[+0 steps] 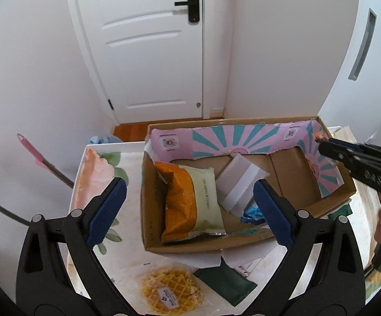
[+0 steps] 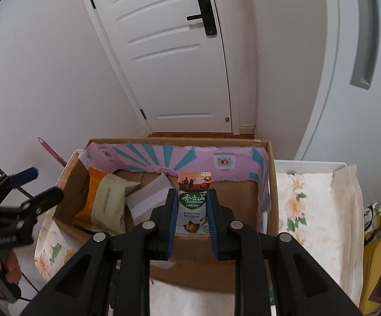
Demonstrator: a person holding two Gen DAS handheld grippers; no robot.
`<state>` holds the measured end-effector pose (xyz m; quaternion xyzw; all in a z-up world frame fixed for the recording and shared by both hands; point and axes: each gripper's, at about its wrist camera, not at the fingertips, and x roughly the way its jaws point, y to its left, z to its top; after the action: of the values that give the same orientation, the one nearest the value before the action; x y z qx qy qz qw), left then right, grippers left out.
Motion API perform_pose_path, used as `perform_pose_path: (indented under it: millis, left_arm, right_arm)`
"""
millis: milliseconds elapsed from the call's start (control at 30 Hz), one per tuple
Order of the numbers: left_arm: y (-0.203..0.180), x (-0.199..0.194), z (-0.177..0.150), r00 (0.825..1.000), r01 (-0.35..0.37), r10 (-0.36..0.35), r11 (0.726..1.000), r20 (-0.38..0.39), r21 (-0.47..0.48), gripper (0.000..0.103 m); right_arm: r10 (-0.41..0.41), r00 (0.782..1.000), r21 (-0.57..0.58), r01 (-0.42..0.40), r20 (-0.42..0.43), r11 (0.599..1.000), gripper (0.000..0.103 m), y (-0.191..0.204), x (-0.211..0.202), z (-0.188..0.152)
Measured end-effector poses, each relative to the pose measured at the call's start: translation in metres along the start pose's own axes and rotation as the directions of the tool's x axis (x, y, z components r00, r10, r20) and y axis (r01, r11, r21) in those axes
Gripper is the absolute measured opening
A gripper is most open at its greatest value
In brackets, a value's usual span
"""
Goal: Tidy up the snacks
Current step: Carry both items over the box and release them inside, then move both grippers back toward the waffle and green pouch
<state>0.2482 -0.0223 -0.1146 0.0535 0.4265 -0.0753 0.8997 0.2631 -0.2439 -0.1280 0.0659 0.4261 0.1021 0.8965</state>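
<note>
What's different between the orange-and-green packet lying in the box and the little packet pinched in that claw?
The orange-and-green packet lies flat on the floor of the cardboard box, untouched; the small printed packet stands upright, gripped by the right claw above the box. The first looks bigger and plain, the second carries bold lettering and a fruit picture. Both are sealed snack wrappers.

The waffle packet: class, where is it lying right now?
In the left wrist view, the waffle packet lies on the floral cloth outside the cardboard box, left of a dark green packet.

Chinese chars, "QIYUNSHAN" on snack packet [image 2: 192, 205], rest unreadable
</note>
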Motion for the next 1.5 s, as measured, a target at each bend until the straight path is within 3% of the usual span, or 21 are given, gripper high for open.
perform_pose_path:
  millis: [167,233,300,333,400,700,767,867,1200,1333,1500]
  left_arm:
    - [0.0,-0.005,-0.006,1.0,-0.008,0.008,1.0,0.004,-0.007,0.097]
    - [-0.001,-0.008,-0.008,1.0,-0.013,0.013,1.0,0.004,-0.012,0.097]
    - [-0.001,-0.012,-0.01,1.0,-0.015,0.015,1.0,0.007,-0.019,0.097]
    - [-0.001,-0.015,-0.012,1.0,-0.017,0.017,1.0,0.01,-0.021,0.097]
    - [-0.001,-0.019,-0.014,1.0,-0.023,0.023,0.999,0.014,-0.025,0.097]
    - [-0.007,-0.053,-0.023,0.999,-0.031,0.034,0.998,0.042,-0.058,0.097]
    - [-0.01,-0.063,-0.026,0.997,-0.045,0.048,0.997,0.055,-0.06,0.097]
    - [-0.012,-0.076,-0.032,0.995,-0.066,0.071,0.996,0.068,-0.067,0.097]
    - [-0.009,-0.123,-0.067,0.981,-0.157,0.171,0.977,0.088,-0.145,0.101]
    - [0.001,-0.14,-0.09,0.972,-0.212,0.226,0.959,0.06,-0.191,0.102]
    - [0.015,-0.146,-0.117,0.969,-0.243,0.248,0.944,-0.005,-0.223,0.102]
  right_arm:
    - [0.01,0.999,0.015,-0.009,-0.052,1.0,0.02,-0.003,0.022,0.01]
    - [0.028,0.996,0.022,-0.027,-0.084,0.999,0.028,-0.005,0.033,0.01]
    - [0.012,0.997,0.018,-0.01,-0.079,1.0,0.084,-0.005,0.034,0.009]
    - [0.014,0.998,0.02,-0.012,-0.064,1.0,0.088,-0.006,0.031,0.008]
    - [0.056,0.998,0.033,-0.055,-0.029,0.998,0.088,-0.007,0.019,0.006]
    - [0.048,0.999,0.006,-0.048,0.021,0.999,0.088,-0.012,-0.028,-0.01]
    - [0.05,0.998,-0.003,-0.05,0.038,0.999,0.089,-0.012,-0.042,-0.013]
    - [0.06,0.997,-0.006,-0.06,0.054,0.998,0.103,-0.016,-0.059,-0.017]
    - [0.087,0.989,-0.078,-0.078,0.122,0.994,0.103,-0.015,-0.115,-0.037]
    - [0.043,0.988,-0.174,-0.017,0.149,0.985,0.103,-0.006,-0.134,-0.053]
    - [0.051,0.988,-0.254,-0.012,0.146,0.967,0.103,0.007,-0.144,-0.073]
